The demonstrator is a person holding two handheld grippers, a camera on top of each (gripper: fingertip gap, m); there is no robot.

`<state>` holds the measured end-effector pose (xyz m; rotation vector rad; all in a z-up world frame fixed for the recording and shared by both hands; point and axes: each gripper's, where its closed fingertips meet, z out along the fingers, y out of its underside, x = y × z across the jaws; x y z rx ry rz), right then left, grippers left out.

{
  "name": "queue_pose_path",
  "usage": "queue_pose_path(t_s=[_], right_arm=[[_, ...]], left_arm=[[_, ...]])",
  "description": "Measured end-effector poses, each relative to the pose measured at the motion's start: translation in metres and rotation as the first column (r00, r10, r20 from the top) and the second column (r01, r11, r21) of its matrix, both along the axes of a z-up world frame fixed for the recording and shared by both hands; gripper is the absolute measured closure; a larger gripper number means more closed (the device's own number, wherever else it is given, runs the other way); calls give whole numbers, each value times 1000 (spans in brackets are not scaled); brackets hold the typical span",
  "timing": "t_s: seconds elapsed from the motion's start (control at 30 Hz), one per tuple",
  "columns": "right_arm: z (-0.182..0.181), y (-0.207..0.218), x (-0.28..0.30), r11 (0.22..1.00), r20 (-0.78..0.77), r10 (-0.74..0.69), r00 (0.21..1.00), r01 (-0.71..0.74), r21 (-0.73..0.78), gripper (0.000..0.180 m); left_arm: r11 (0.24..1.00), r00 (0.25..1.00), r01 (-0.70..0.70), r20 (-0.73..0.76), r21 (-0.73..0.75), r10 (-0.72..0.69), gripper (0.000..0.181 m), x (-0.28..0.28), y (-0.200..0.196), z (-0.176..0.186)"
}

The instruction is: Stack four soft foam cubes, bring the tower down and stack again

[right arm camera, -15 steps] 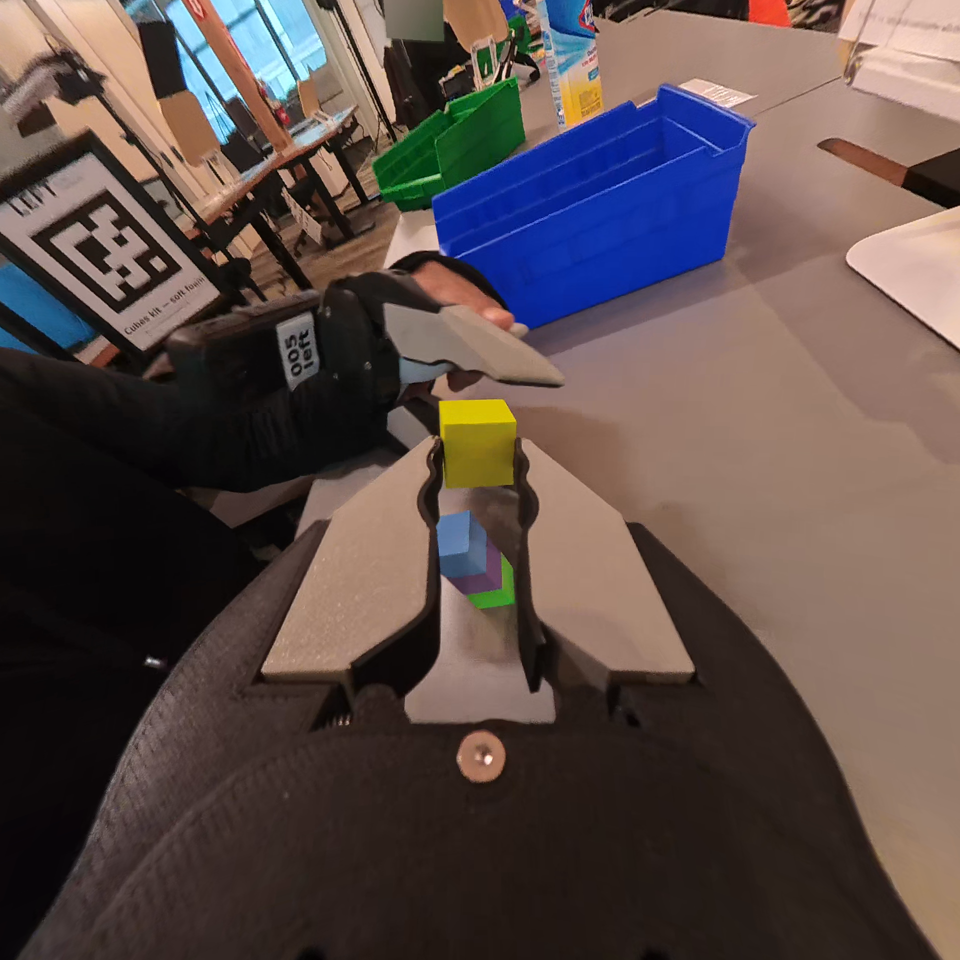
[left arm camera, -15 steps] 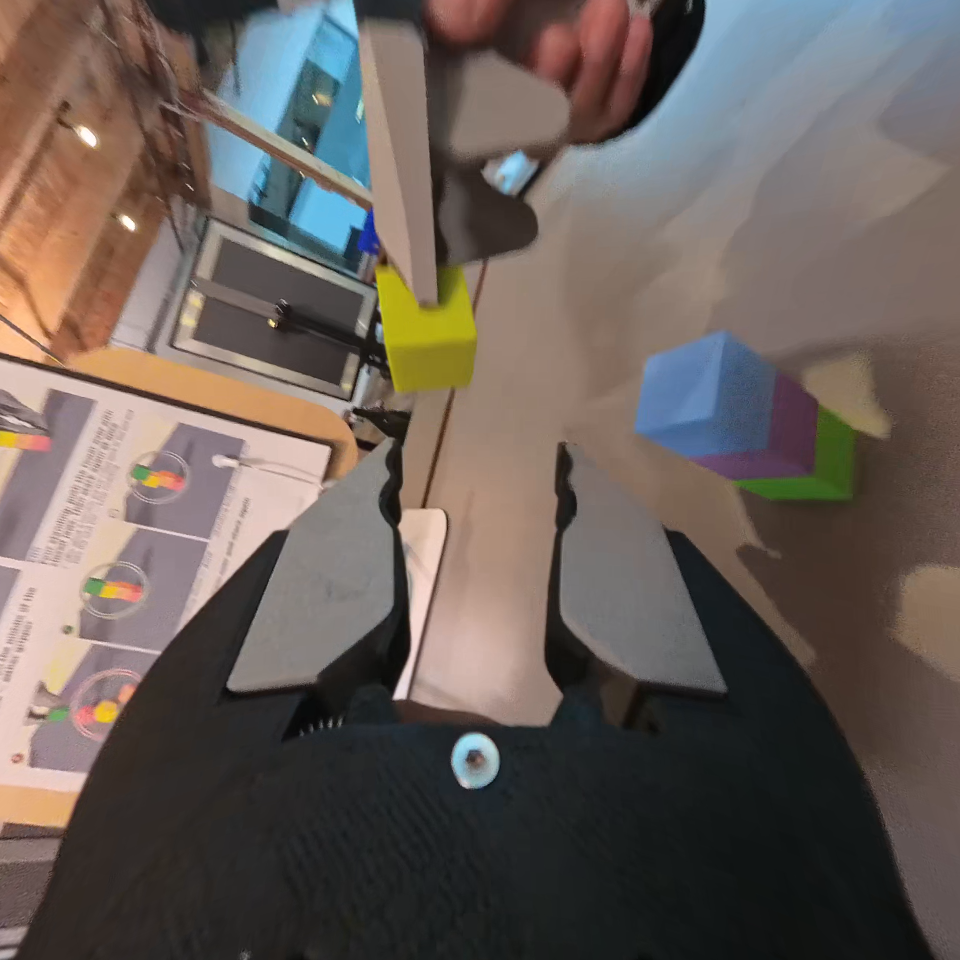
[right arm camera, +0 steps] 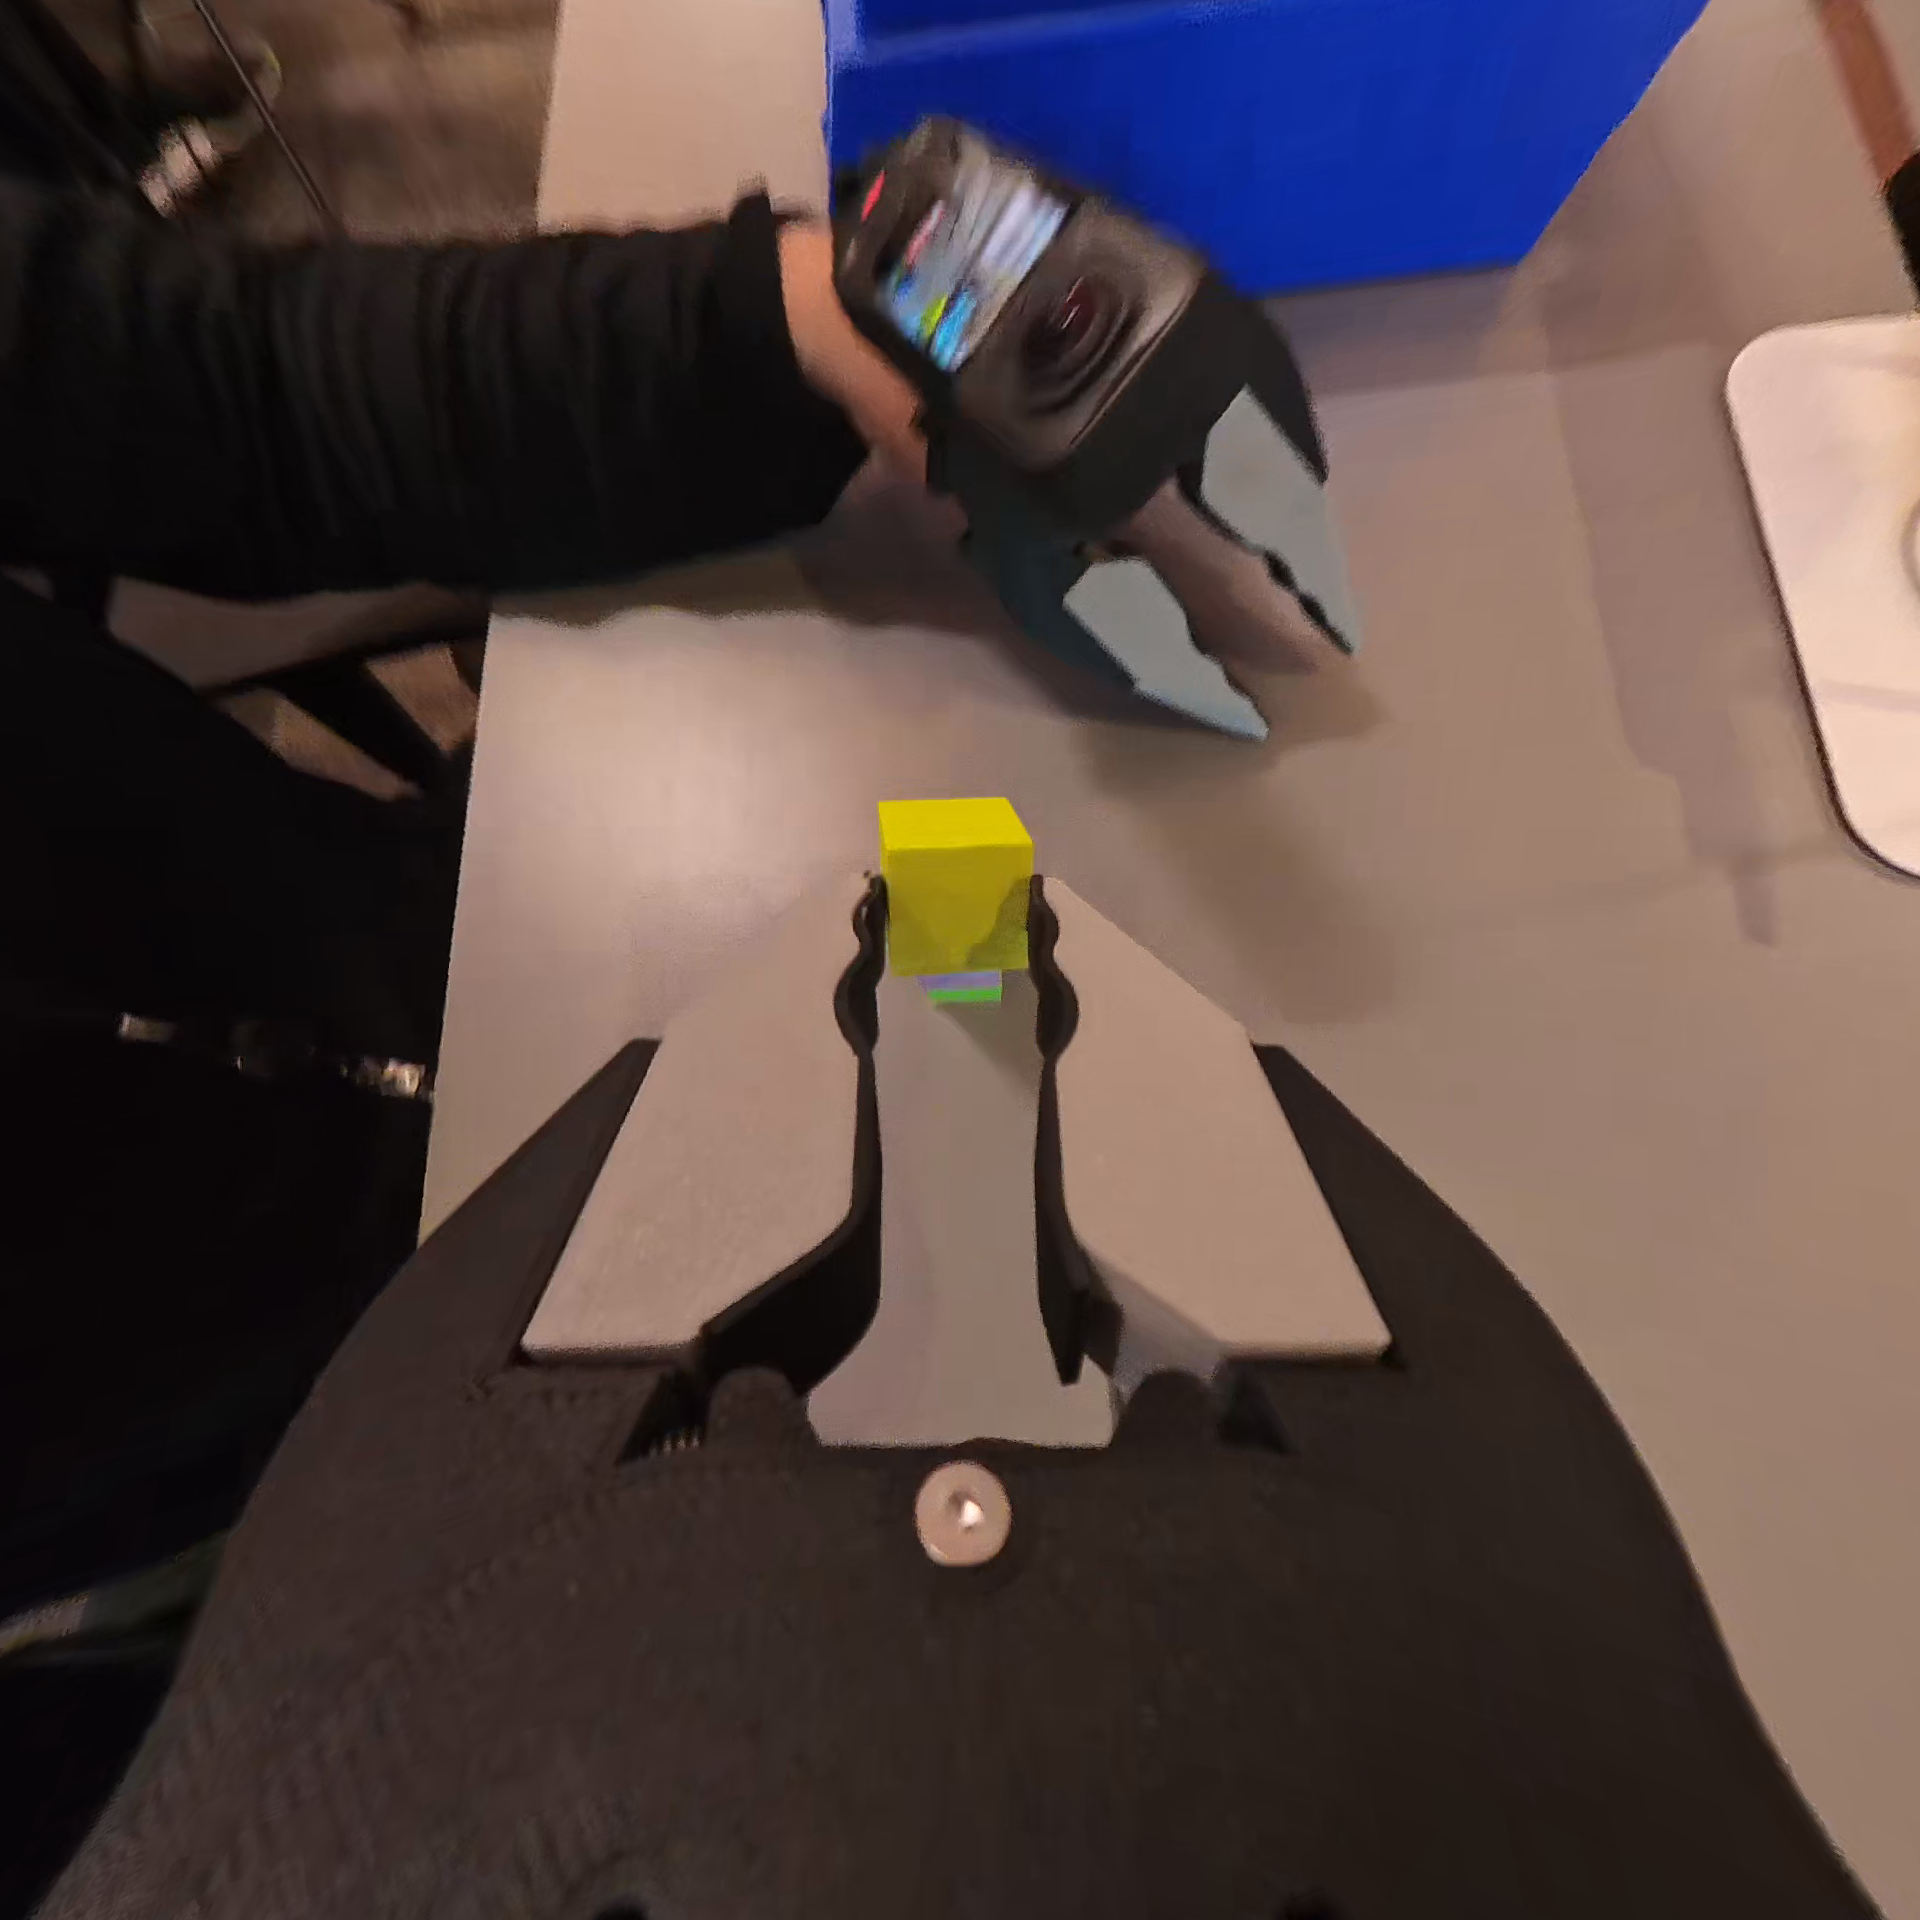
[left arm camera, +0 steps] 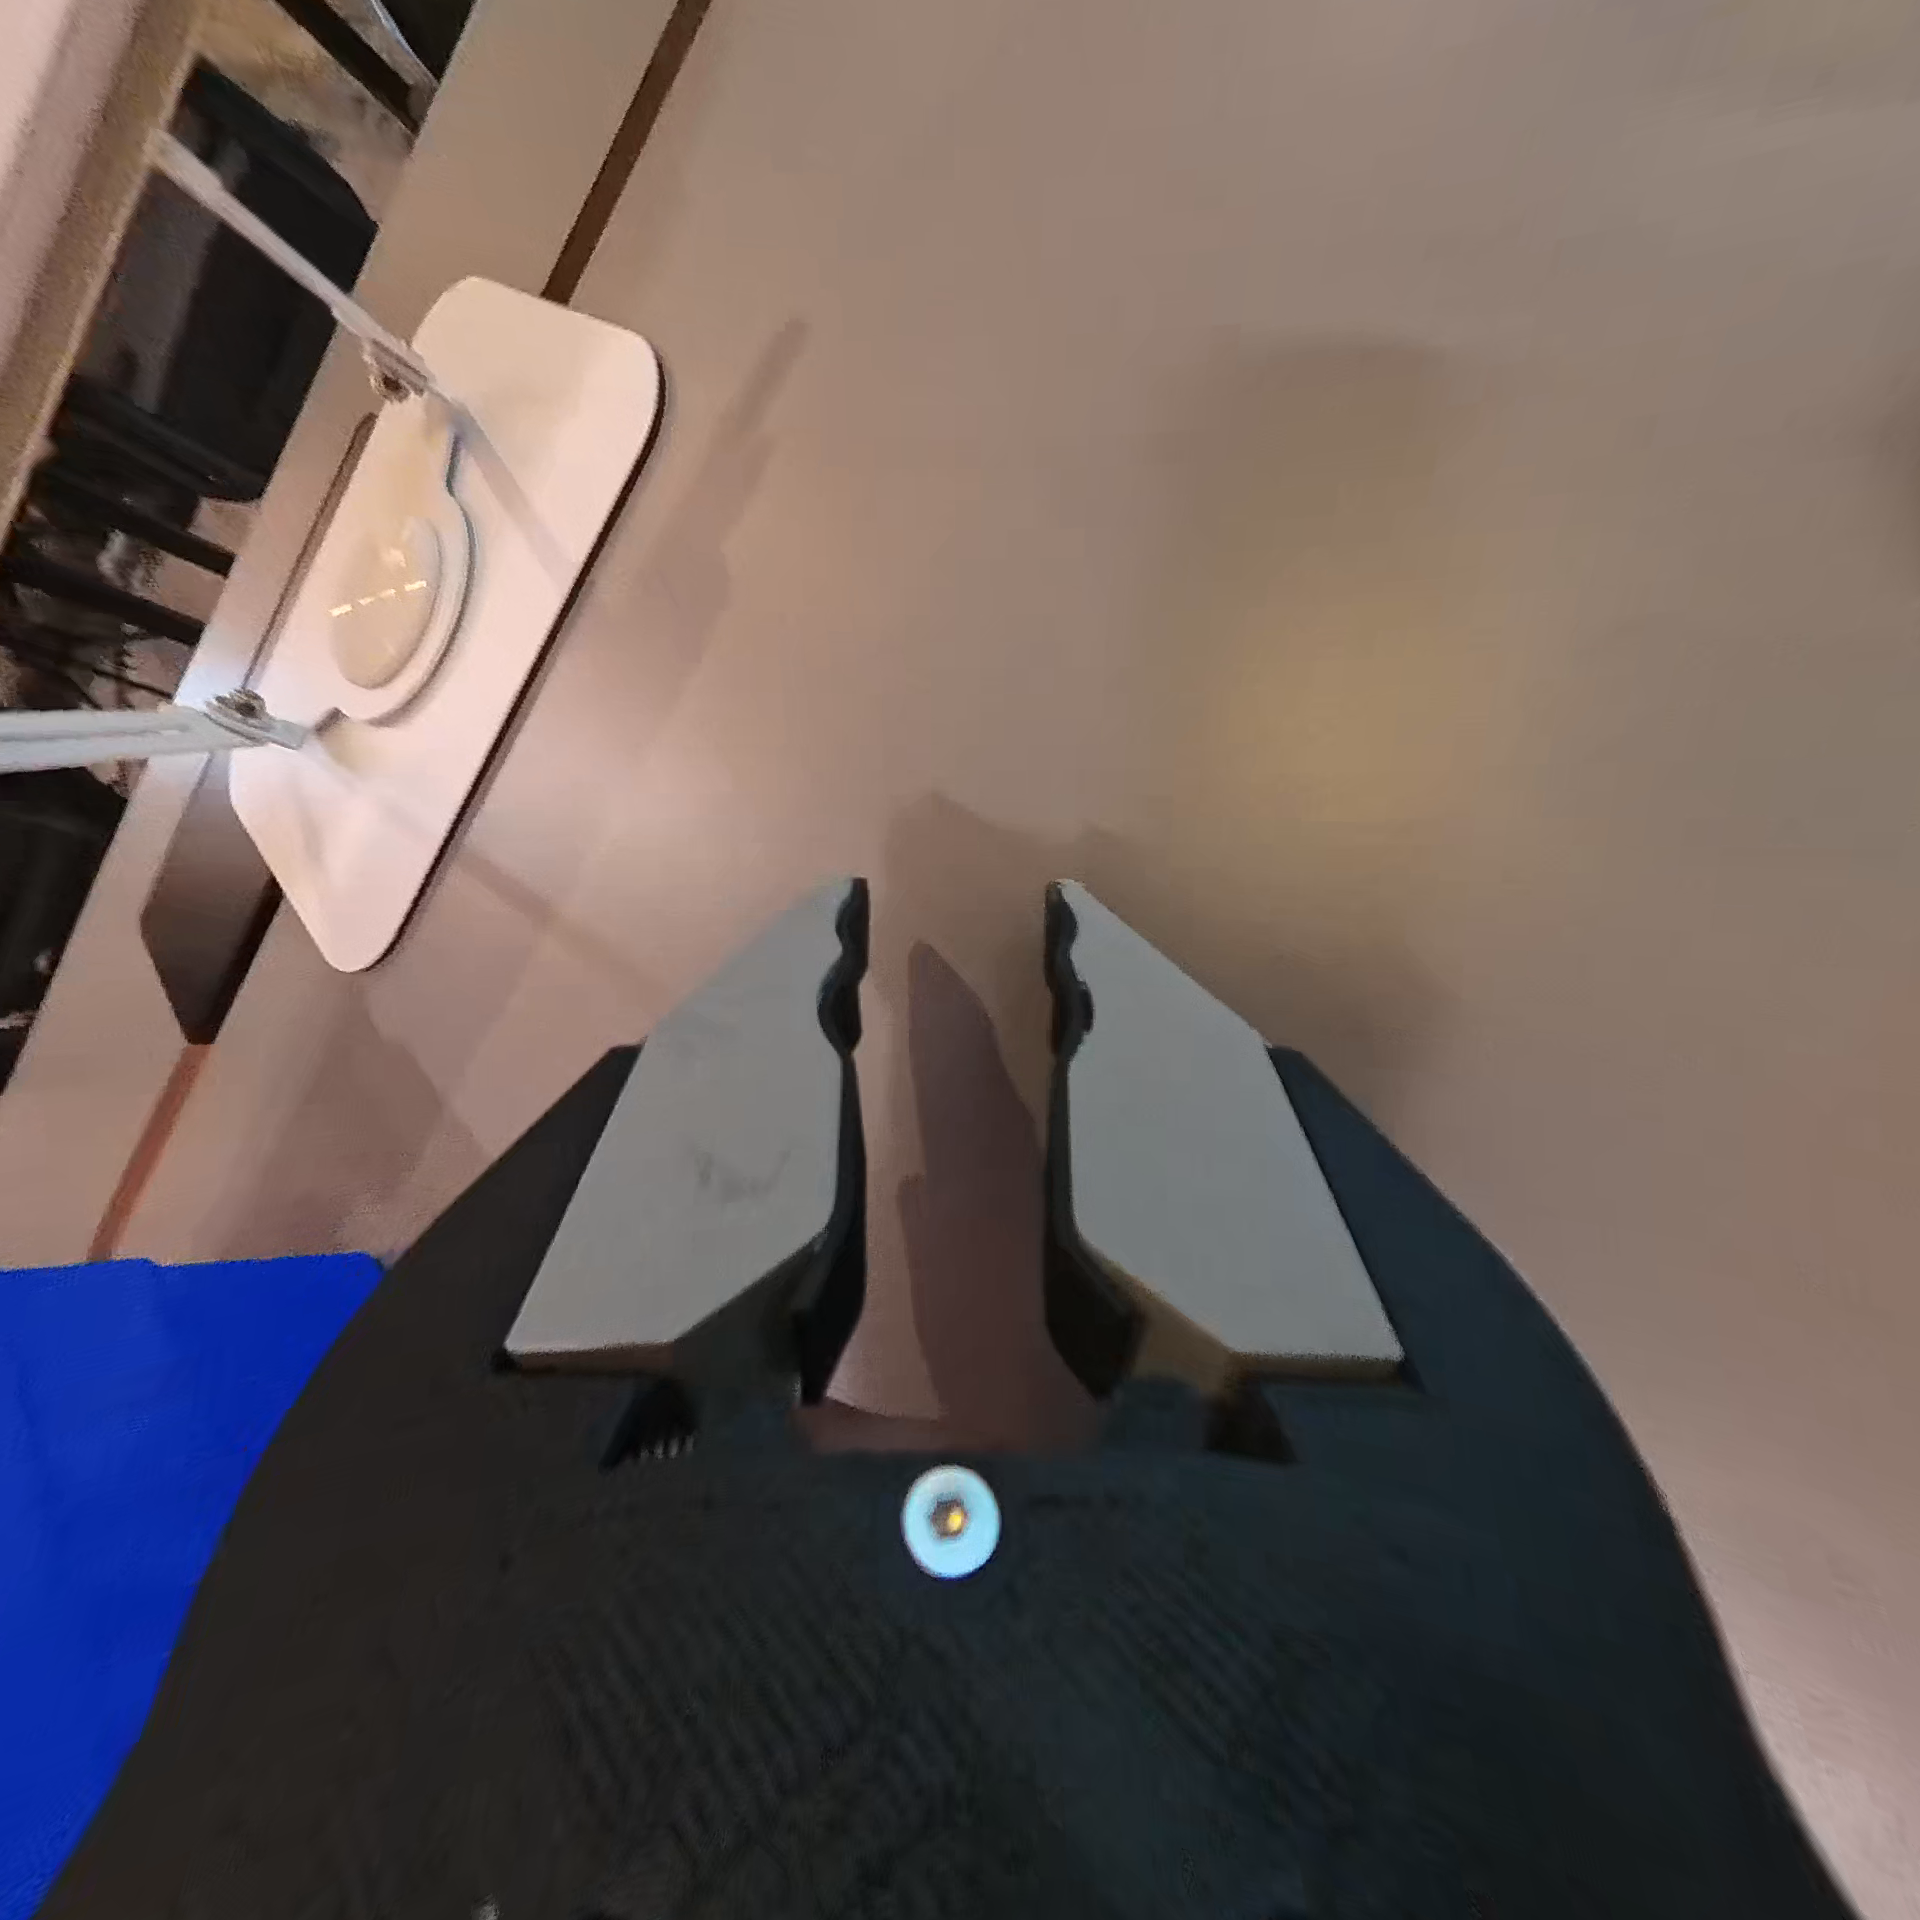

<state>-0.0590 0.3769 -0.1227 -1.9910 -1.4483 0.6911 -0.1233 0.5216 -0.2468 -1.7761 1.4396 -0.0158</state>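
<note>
**Yellow cube clamped above a three-cube stack**

Four foam cubes in all: one yellow cube (right arm camera: 954, 878) on top, and beneath it only thin slivers of a blue cube (right arm camera: 962, 979), a purple cube (right arm camera: 964, 987) and a green cube (right arm camera: 966, 996), one under the other. Bright, sharp-edged yellow foam, top face and front face both showing, pinched on both sides between the black fingertips of the right gripper (right arm camera: 954, 914), looking steeply down onto the stack; whether touching the blue cube below or just above it cannot be told.

Two grippers. Left gripper (right arm camera: 1262, 649) off behind and to the right of the stack, well apart from it, tips down near the grey table (right arm camera: 1455, 1039), jaws parted narrowly with nothing between them; same narrow empty gap in its own view (left arm camera: 954, 904), over bare tabletop. Black sleeve (right arm camera: 416, 395) reaching in from the left edge.

One blue bin (right arm camera: 1247, 135) at the far side behind the left gripper, its corner also low left in the left wrist view (left arm camera: 135, 1507). One white rounded base plate (right arm camera: 1829, 561) at the right edge, with a metal stand (left arm camera: 416, 582) on it. Table edge close on the left of the stack; open grey surface to the right and front.
</note>
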Motion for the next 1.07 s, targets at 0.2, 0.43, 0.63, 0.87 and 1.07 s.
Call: queue_pose_path(t_s=[0.2, 0.43, 0.63, 0.87, 1.07], right_arm=[[-9, -6, -4, 999, 199, 34, 979, -28, -36, 155], [-24, -3, -13, 998, 277, 46, 960, -31, -60, 155], [-37, -5, -16, 999, 360, 33, 932, -20, -40, 155], [-36, -5, -11, 1000, 434, -1, 901, 1, -1, 155], [-38, -6, -15, 999, 478, 43, 877, -41, -16, 155]], left_arm=[[994, 997, -28, 62, -102, 35, 166, -1, -1, -5], [996, 997, -56, 43, -69, 59, 181, -3, 4, -9], [996, 997, -61, 39, -63, 64, 181, -4, 5, -9], [997, 998, -62, 14, -37, 63, 181, -4, 5, -9], [997, 997, -62, 33, -51, 63, 181, -4, 5, -9]])
